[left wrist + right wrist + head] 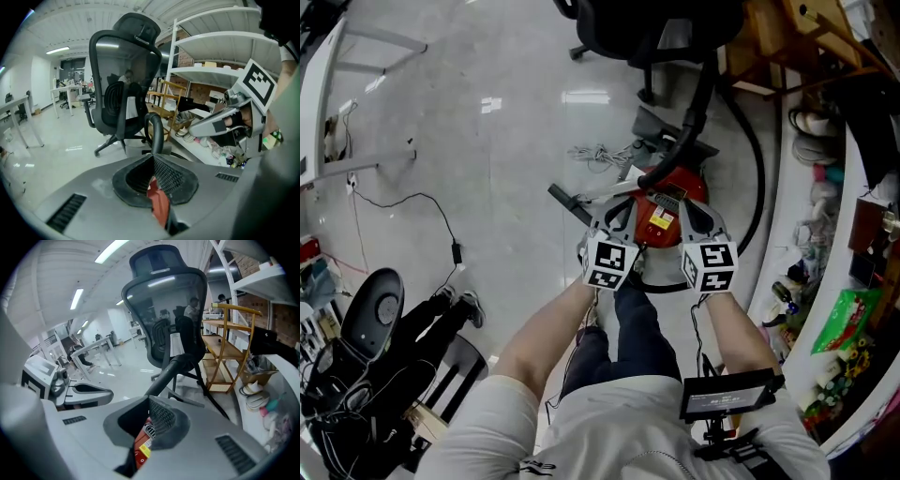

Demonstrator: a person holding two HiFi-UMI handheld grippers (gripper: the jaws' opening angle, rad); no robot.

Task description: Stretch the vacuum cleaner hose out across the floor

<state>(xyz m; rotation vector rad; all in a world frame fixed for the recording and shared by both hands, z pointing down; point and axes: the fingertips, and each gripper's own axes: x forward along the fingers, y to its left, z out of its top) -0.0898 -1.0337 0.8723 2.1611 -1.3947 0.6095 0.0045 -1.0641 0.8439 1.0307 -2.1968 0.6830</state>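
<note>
Pretty cramped spot. An office chair [642, 33] stands right behind the red vacuum [667, 204], a loose cable bundle [598, 155] lies on the floor to its left, and a cluttered shelf [785, 197] runs down the right. The hose [703, 94] is black; it arcs up from the vacuum towards the chair, with another stretch curving along the shelf. The left gripper [617, 220] and right gripper [694, 220] hover just above the vacuum, both with jaws pressed together and empty.

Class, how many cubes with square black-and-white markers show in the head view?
2. The left cube and the right cube sit side by side at centre, near the red vacuum cleaner. No others seem hidden.
</note>
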